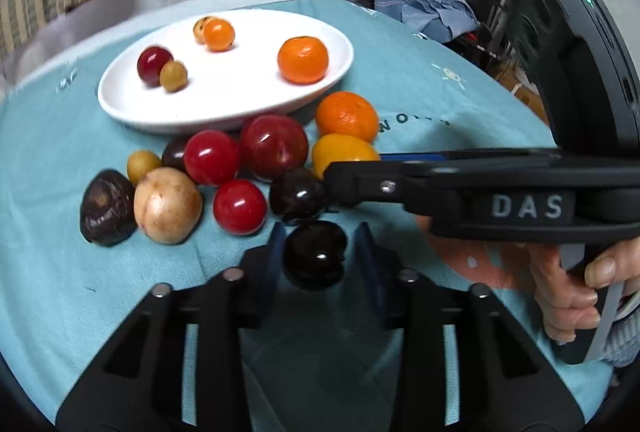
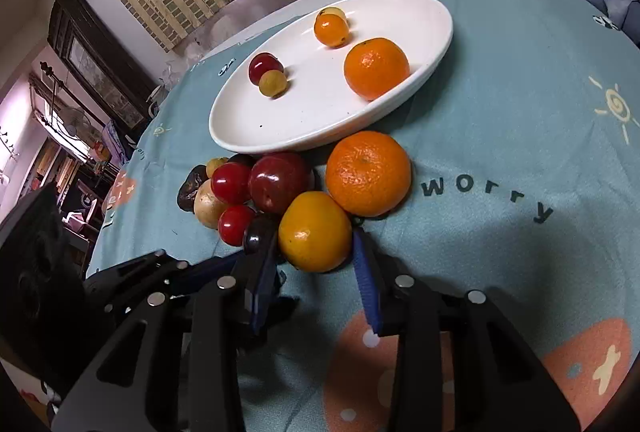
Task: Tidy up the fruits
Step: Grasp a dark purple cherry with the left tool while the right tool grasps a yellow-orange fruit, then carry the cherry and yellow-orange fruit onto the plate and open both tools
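A white oval plate holds several fruits, among them a mandarin. A pile of loose fruits lies on the cloth in front of it. My left gripper is open, its fingers on either side of a dark plum, apart from it. My right gripper is open around a yellow-orange fruit; it shows from the side in the left wrist view. A large mandarin lies just beyond it.
A teal printed tablecloth covers the round table. Red plums, a second dark plum, a tan fruit and a brown wrinkled fruit crowd the pile. Clothes and furniture stand beyond the table's far right edge.
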